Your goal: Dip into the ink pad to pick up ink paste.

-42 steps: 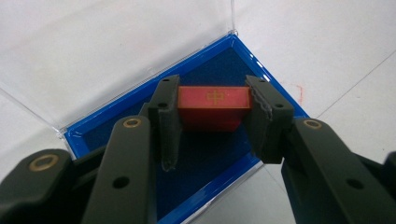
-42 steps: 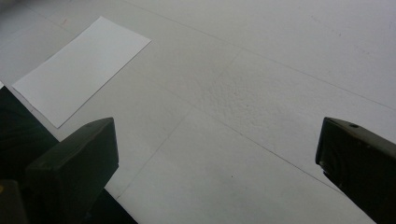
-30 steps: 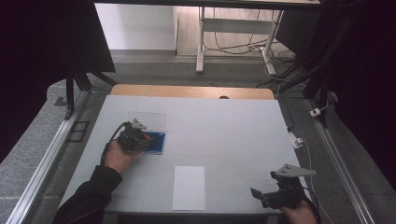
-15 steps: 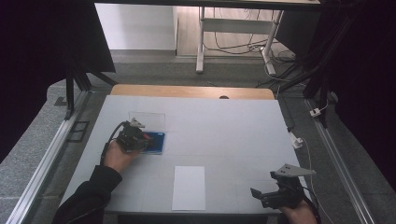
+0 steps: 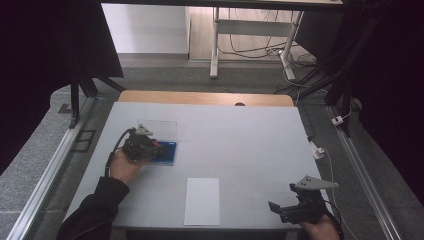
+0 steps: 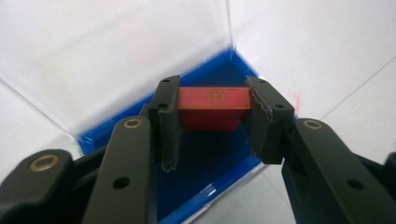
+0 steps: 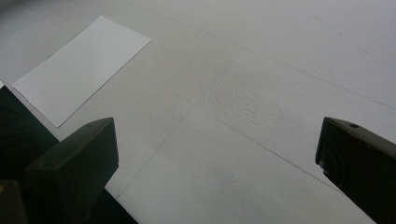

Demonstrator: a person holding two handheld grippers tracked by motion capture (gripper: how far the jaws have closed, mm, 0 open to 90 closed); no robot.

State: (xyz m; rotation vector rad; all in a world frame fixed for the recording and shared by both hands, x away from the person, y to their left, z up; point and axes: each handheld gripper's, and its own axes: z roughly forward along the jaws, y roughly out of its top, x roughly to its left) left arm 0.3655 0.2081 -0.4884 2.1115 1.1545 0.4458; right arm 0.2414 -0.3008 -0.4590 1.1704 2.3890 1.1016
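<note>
A small red block (image 6: 214, 106) with a gold cross mark sits between the jaws of my left gripper (image 6: 214, 122), which is shut on it over the blue box (image 6: 210, 154). That blue box (image 5: 167, 151) lies at the table's left, its clear lid (image 5: 159, 129) standing open behind it. My left gripper (image 5: 150, 146) reaches over the box from the left. At the table's front right my right gripper (image 5: 280, 209) hovers open, with nothing between its wide-apart jaws (image 7: 215, 154). A white sheet of paper (image 5: 202, 201) lies near the front edge.
The white table (image 5: 240, 140) has a wooden strip (image 5: 205, 98) along its far edge. Metal rails (image 5: 50, 165) run down both sides. A white cable connector (image 5: 316, 150) lies off the right edge. In the right gripper view the paper sheet (image 7: 79, 70) lies at upper left.
</note>
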